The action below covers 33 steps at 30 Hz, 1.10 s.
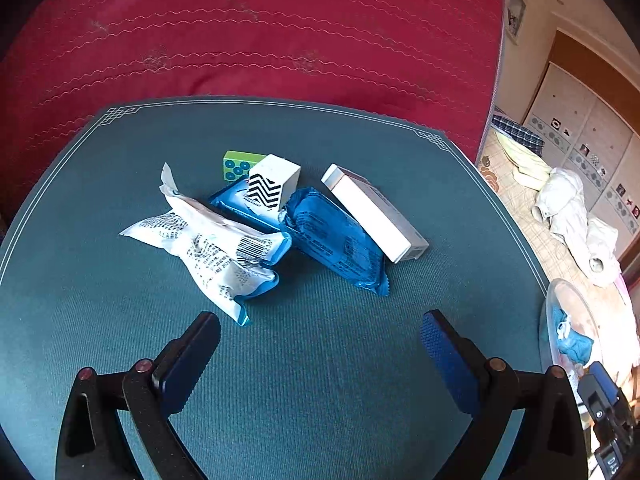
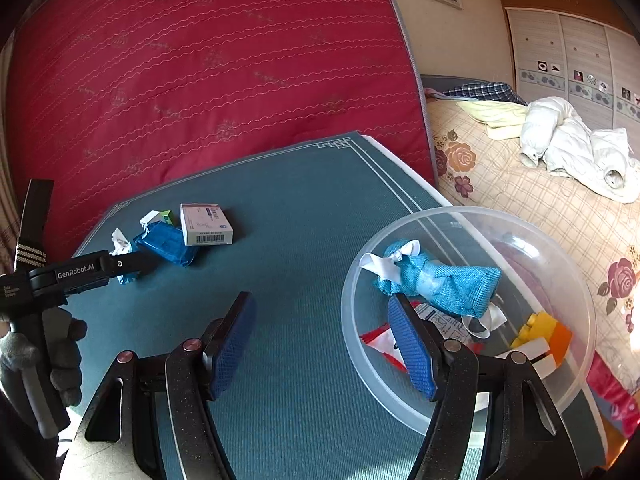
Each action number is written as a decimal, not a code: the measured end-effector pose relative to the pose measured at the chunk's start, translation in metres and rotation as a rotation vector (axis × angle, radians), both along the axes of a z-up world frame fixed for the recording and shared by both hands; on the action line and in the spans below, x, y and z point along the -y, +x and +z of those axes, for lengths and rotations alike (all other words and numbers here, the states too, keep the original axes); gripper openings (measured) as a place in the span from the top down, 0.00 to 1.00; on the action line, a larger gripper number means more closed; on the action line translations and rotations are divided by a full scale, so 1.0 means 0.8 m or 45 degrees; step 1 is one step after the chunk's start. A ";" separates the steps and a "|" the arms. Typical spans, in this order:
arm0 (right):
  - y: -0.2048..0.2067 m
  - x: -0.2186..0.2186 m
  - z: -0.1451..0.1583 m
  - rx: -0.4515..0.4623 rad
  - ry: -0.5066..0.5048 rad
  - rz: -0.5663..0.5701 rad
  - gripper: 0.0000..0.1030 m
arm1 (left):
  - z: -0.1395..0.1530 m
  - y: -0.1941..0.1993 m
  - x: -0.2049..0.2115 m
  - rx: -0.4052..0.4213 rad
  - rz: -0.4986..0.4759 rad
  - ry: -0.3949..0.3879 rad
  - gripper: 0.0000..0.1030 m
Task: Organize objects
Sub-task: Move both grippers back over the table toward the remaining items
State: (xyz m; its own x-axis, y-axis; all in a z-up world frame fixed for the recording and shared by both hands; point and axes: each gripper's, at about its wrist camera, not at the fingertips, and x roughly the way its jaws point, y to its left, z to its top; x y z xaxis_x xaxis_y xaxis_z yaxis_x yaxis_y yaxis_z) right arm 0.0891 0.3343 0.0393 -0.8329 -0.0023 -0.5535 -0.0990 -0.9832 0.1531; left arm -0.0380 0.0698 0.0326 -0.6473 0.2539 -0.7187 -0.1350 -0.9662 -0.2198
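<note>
Where "GenRobot.AI" marks left tongs, barcoded box

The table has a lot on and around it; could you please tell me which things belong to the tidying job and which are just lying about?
Job:
white packet
blue packets
long white box
zigzag box
green tile
clear bowl

Lying about:
red mattress
white jacket
floral bedsheet

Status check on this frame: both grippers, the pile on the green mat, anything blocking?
Left gripper open, empty, facing pile. Right gripper open, empty, beside clear plastic bowl. White printed packet, blue packets, white carton not yet in bowl. Nothing blocking.
</note>
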 end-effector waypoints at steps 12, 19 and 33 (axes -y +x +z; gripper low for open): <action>-0.009 0.023 -0.009 0.027 -0.006 0.063 0.32 | -0.011 -0.050 0.073 0.114 0.302 0.138 0.01; -0.013 0.031 -0.015 0.047 -0.010 0.080 0.31 | -0.020 -0.072 0.089 0.153 0.403 0.187 0.01; -0.030 0.045 -0.020 0.073 -0.005 0.111 0.31 | -0.029 -0.075 0.081 0.144 0.364 0.093 0.01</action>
State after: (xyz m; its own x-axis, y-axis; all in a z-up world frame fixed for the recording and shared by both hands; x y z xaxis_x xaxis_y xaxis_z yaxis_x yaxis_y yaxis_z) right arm 0.0653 0.2982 0.0234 -0.7964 -0.0759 -0.6000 -0.0215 -0.9879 0.1535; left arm -0.0978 0.0046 0.0095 -0.6168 0.1269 -0.7768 0.1694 -0.9424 -0.2884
